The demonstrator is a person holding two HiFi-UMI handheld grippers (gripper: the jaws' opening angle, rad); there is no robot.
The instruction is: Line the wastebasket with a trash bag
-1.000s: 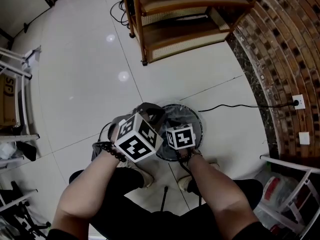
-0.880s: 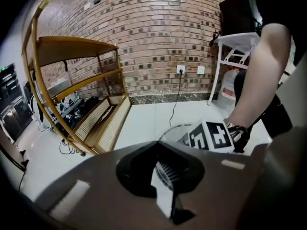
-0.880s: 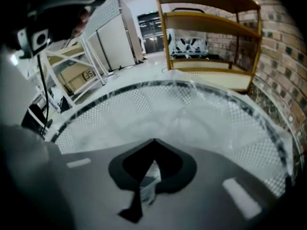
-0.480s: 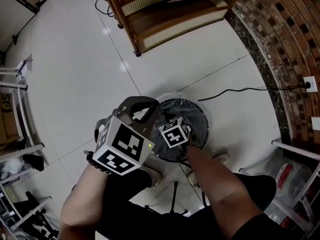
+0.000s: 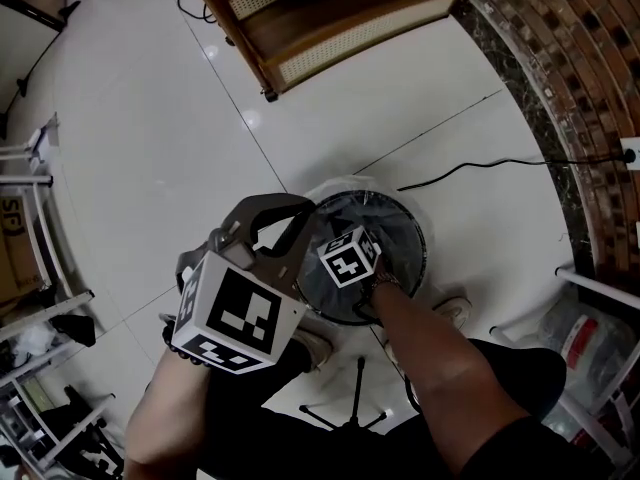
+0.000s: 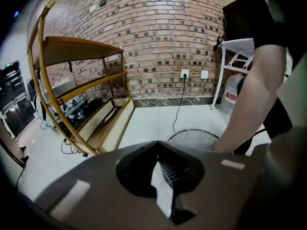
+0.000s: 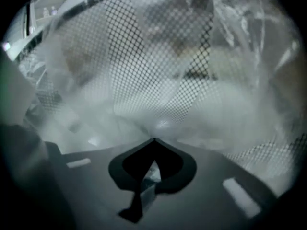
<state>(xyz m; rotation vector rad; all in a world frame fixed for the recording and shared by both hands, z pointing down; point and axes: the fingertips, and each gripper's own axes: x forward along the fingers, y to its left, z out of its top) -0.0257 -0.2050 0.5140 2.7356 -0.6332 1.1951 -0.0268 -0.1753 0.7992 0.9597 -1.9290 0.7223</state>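
The round black mesh wastebasket (image 5: 412, 230) stands on the white floor between the person's feet. A clear trash bag (image 5: 338, 184) hangs inside it, with its film showing over the far rim. My right gripper reaches down into the basket, and only its marker cube (image 5: 350, 256) shows from above. In the right gripper view the right gripper (image 7: 153, 140) is shut, its tips pushed against bunched bag film (image 7: 201, 123) in front of the mesh (image 7: 144, 42). I cannot tell whether film is nipped. My left gripper (image 5: 283, 208) hovers above the basket's left rim, shut and empty (image 6: 156, 143), with the basket (image 6: 192, 132) ahead of it.
A wooden rattan shelf rack (image 5: 320, 18) stands on the far side, beside a brick wall (image 5: 580, 48). A black power cord (image 5: 480, 168) runs across the floor to a wall socket. White metal racks (image 5: 30, 218) stand at the left, and a black tripod foot (image 5: 350, 403) lies near the shoes.
The right gripper has sunk deeper into the basket. The left gripper has risen a little toward the camera and then stayed put.
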